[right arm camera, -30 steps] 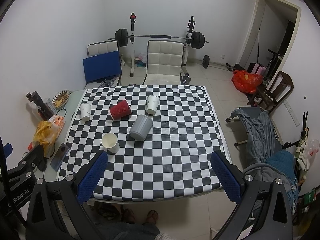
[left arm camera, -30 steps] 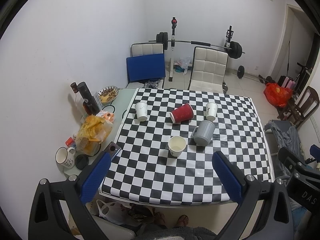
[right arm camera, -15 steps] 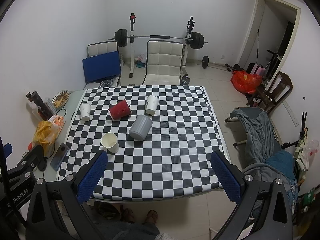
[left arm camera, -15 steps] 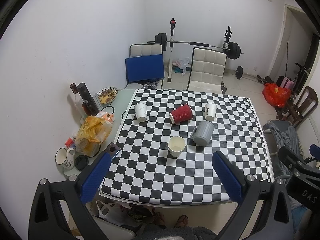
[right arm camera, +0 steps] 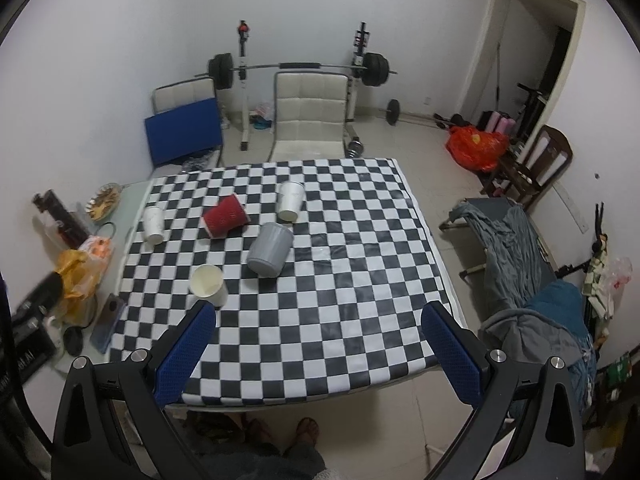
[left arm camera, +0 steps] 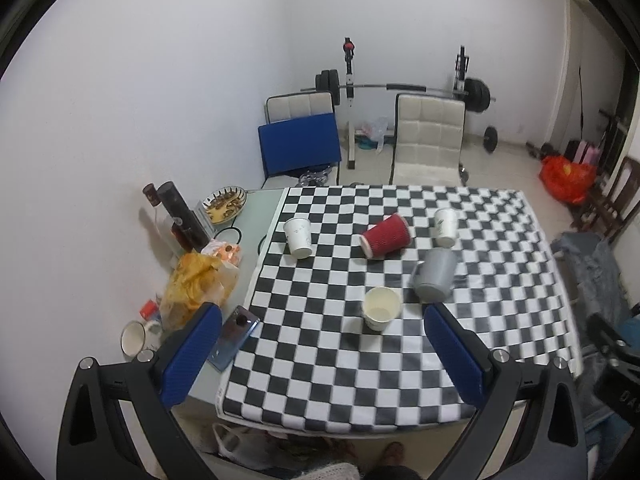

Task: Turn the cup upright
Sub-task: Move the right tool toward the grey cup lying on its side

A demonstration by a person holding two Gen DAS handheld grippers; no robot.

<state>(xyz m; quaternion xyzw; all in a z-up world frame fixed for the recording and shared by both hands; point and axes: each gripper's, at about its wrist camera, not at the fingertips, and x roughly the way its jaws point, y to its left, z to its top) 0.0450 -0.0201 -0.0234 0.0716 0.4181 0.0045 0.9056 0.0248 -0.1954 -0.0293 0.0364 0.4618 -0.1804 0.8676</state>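
A red ribbed paper cup (left arm camera: 385, 235) (right arm camera: 224, 216) lies on its side on the checkered table (left arm camera: 320, 360) (right arm camera: 340, 300). A grey mug (left arm camera: 434, 275) (right arm camera: 269, 249) stands upside down near it. A cream paper cup (left arm camera: 381, 308) (right arm camera: 208, 284) stands upright in front. Two white paper cups (left arm camera: 298, 232) (left arm camera: 445, 222) stand upside down farther back; they also show in the right wrist view (right arm camera: 153, 224) (right arm camera: 290, 201). My left gripper (left arm camera: 322, 346) and right gripper (right arm camera: 318, 346) are both open and empty, held high above the table's near edge.
A side shelf on the left holds a yellow bag (left arm camera: 196, 284), a phone (left arm camera: 234, 336), a mug (left arm camera: 134, 336), bottles (left arm camera: 180, 212) and a dish (left arm camera: 224, 204). Chairs (left arm camera: 428, 136) and a barbell rack (left arm camera: 396, 88) stand behind the table. A cot with clothes (right arm camera: 520, 264) stands on the right.
Both views have shifted slightly, and the table and cups sit a little lower in the frames. The cups have not moved. Both grippers stay open.
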